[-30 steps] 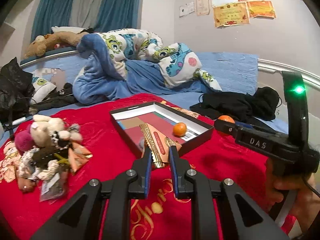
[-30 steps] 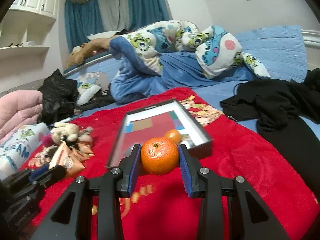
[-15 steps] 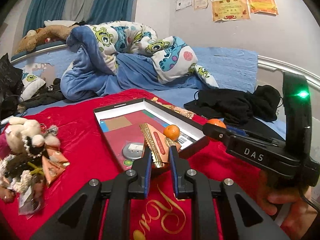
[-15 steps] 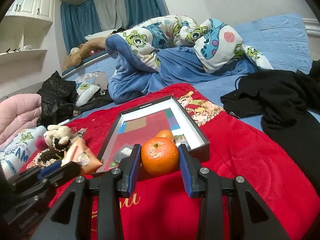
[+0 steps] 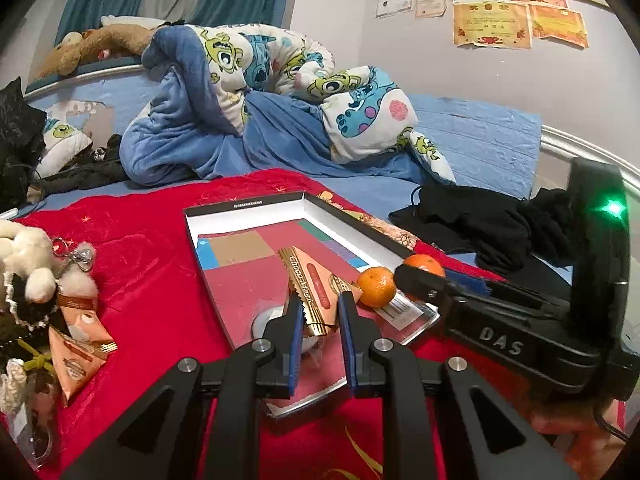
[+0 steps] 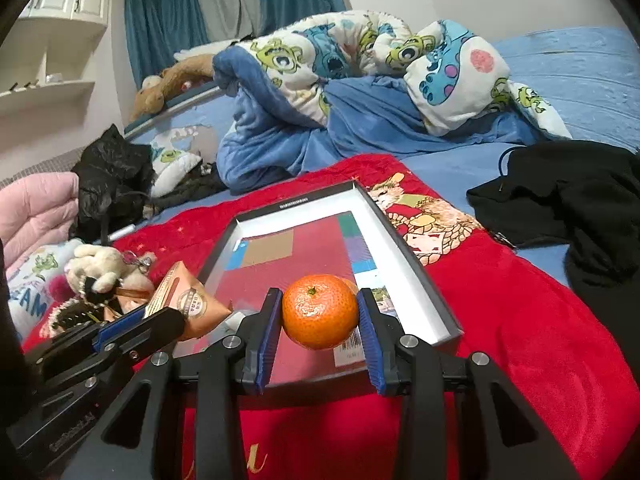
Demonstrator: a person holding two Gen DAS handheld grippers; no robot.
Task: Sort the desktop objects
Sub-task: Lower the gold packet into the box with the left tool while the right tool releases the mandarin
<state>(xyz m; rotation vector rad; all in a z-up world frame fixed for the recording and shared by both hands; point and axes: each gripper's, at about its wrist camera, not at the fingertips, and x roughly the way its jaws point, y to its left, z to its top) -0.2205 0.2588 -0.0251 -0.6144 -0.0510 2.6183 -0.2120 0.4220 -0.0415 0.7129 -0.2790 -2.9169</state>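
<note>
Hovering above the near end of a shallow box lid (image 6: 404, 258), the right claw (image 6: 320, 312) clenched a tangerine (image 6: 320, 311). Beside it, the left claw (image 5: 319, 316) pinched a gold snack packet (image 5: 316, 286); a second tangerine (image 5: 376, 286) lay just beyond.

Setting: home bedroom. Bed with blue sheet (image 5: 480, 136), rumpled cartoon-monster duvet (image 5: 280, 64), brown plush toy (image 5: 92, 46) along the bed rail. Teal curtains (image 6: 224, 12), white wall shelving (image 6: 52, 60), certificates (image 5: 492, 24) taped on wall. Red blanket (image 6: 500, 292) serves as work surface.
</note>
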